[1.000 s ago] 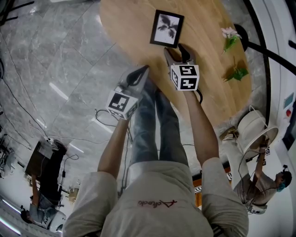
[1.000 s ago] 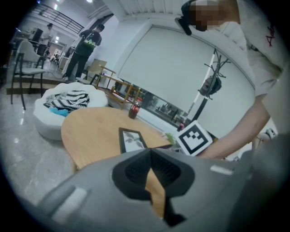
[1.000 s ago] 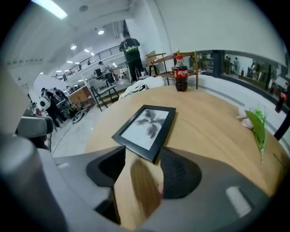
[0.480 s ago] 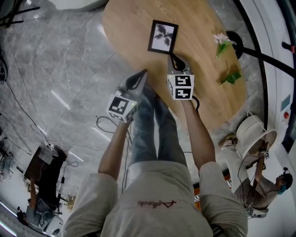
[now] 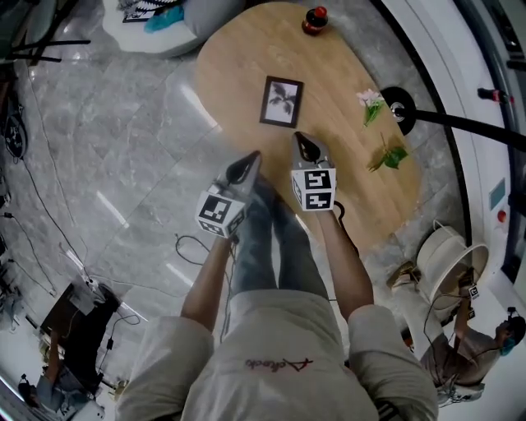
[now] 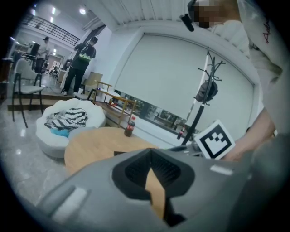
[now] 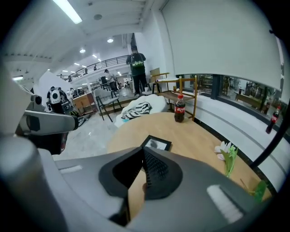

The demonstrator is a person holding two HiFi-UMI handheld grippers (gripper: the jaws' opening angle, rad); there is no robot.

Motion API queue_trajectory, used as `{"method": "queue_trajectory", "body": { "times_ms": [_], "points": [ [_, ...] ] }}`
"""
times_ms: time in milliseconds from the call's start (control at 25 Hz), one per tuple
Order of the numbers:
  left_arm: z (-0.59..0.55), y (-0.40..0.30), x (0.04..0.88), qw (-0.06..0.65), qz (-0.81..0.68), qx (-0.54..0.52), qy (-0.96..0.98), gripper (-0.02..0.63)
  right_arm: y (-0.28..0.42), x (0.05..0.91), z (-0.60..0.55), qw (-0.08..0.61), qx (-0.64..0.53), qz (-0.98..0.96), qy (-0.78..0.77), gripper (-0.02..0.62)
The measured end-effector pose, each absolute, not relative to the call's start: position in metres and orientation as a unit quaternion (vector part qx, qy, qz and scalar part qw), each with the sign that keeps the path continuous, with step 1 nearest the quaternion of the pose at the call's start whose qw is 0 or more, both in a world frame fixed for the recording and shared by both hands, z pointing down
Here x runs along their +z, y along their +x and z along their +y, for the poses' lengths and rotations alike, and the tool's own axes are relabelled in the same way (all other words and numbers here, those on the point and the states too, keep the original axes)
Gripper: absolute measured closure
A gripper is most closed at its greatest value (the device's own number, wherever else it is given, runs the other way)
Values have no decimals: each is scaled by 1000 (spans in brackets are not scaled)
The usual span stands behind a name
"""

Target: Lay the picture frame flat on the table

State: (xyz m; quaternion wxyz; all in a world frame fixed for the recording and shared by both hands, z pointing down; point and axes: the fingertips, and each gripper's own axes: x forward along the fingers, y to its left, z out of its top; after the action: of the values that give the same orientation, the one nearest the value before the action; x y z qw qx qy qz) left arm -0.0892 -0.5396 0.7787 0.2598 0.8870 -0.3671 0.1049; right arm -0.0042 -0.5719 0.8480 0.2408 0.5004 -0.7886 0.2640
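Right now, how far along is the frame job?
Done: the picture frame lies flat on the table, picture up. In hand: nothing. The left gripper is shut and empty; the right gripper has just closed on nothing. Both are clear of the frame. Left: nothing that I can see.

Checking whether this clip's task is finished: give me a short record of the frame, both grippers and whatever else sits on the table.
picture frame: lying flat on the table, face up, untouched
left gripper: jaws shut, empty, clear of the frame
right gripper: jaws just closed, nothing between them, clear of the frame
also on table: cola bottle, pink flower, green sprig, all apart from the frame
task: looks done
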Motion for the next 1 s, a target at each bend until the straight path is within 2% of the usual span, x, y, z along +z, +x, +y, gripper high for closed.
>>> {"method": "queue_trajectory", "body": {
  "times_ms": [1000],
  "points": [
    [-535, -104, 555, 156, -412, 65, 895, 607, 0, 575, -533, 154, 166, -835, 502, 592]
  ]
}}
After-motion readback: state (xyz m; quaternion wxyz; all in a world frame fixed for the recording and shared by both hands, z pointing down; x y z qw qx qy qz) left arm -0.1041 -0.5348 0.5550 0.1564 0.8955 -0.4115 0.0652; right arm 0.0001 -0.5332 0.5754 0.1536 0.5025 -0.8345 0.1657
